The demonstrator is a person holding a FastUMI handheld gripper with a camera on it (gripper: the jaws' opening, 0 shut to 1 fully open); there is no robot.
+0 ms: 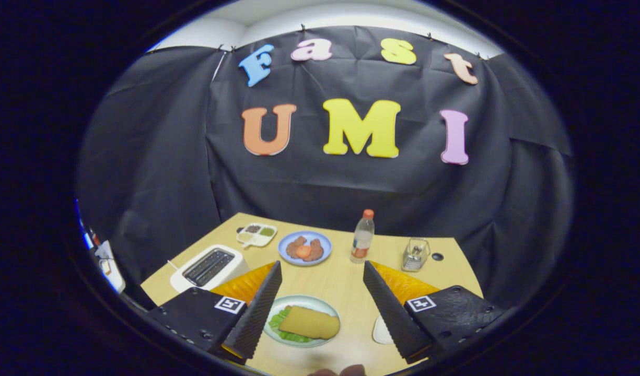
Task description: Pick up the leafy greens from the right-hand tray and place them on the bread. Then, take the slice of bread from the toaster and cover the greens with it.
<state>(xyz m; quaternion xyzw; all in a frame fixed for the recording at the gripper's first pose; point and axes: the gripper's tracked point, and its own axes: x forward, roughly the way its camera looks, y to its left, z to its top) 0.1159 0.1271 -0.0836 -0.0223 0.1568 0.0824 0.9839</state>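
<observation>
Gripper point(322, 313) fingers spread wide, nothing between the pads, hovering above the wooden table point(346, 284). Fingertips of a hand point(340, 371) peek in at 6 o'clock, below the gap.

Left to right:
- White toaster point(209, 267) at 9 o'clock from the left finger point(254, 310), slots look dark; can't tell if anything is inside.
- Small divided dish point(256, 234) with seasonings at 11 o'clock, beyond the toaster.
- Pale green plate point(303, 301) sits between the fingers, closer to the left one. On it a slice of bread point(310, 322) lies on top of the leafy greens point(288, 334); green edges stick out on the left and lower side of the slice. Any bottom slice is hidden.
- Blue plate point(305, 247) with reddish-brown food at 12 o'clock beyond the green plate.
- Clear bottle point(362, 236) with an orange cap, upright, at 1 o'clock, just past the right fingertip.
- White tray point(381, 331) edge shows touching the inner side of the right finger point(390, 310), mostly hidden by it.
- Small glass container point(415, 255) at 2 o'clock, with a dark hole in the tabletop just beside it.
</observation>
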